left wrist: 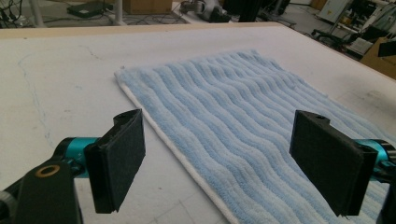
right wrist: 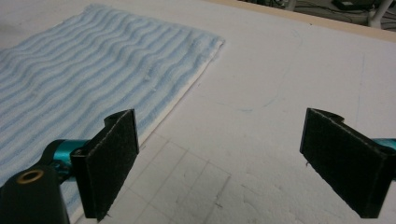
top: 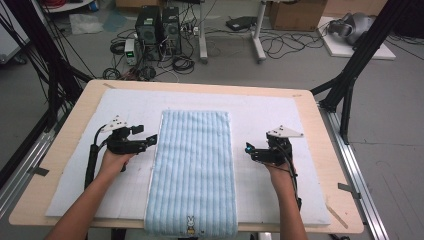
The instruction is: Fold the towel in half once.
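Closest to us in the high view, the near end of the towel (top: pixel 192 170) hangs just over the table's front edge, and there we see a small rabbit picture (top: pixel 190 221); any lettering under it is too small to read. The towel is pale blue and ribbed, lying flat and lengthwise down the middle of a white mat (top: pixel 260 107) that covers most of the wooden table (top: pixel 320 130).

Our left gripper (top: pixel 150 140) sits at the towel's left edge, jaws spread wide and holding nothing; its own view shows the towel's white hem (left wrist: pixel 182 154) running between the two pads. Our right gripper (top: pixel 251 150) rests on the mat just beside the right edge, jaws also wide apart and empty; its view shows faint pencil grid lines (right wrist: pixel 187 172) on the mat.

Beyond the table we see a grey floor with two computer towers (top: pixel 159 30), tangled cables (top: pixel 280 47) and cardboard boxes (top: pixel 297 14).
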Motion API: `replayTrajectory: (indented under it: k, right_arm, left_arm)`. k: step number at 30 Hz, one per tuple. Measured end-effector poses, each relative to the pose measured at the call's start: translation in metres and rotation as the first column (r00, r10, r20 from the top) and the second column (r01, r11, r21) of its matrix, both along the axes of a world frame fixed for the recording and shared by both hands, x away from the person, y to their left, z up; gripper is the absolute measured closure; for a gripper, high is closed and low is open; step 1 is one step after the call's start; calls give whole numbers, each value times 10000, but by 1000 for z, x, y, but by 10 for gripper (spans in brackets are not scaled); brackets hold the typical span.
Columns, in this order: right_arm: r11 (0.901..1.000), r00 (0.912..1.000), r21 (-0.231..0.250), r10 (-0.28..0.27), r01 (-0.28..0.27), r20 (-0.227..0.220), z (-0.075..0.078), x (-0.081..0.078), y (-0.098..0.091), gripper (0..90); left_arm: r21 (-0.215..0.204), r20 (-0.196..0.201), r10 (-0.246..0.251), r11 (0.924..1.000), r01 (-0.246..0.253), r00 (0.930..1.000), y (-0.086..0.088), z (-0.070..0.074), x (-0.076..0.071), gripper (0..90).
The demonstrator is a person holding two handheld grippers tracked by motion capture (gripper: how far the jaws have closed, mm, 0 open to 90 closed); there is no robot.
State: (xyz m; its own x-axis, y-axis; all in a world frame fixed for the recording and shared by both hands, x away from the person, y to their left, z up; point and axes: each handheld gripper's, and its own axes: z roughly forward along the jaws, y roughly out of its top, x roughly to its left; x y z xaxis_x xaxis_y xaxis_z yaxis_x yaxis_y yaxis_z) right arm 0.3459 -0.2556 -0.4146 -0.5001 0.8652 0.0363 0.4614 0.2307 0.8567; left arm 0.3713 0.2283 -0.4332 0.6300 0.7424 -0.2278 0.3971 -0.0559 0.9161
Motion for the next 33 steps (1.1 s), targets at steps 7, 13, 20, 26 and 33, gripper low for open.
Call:
replayTrajectory:
  k: [7,13,20,26,33]
  right_arm:
    - [10000,10000,74,23,-23,3,0,1,0,107]
    - [9998,9998,101,163,-162,-72,-1,1,2,108]
    - [9998,9998,119,161,-159,-128,-1,1,3,107]
    - [9998,9997,112,173,-171,-178,-2,1,3,107]
    - [9997,9997,148,178,-175,-182,-2,1,3,108]
  left_arm:
    - [-55,-167,313,9995,-314,9994,4,-1,7,188]
    - [-233,-613,1134,9931,-1150,9917,14,5,23,212]
    - [-158,-756,1406,9897,-1421,9872,10,16,50,223]
    - [296,-1108,1324,9911,-1298,9850,-1,15,72,234]
    - [1195,-1392,1150,9879,-986,9836,-21,8,92,289]
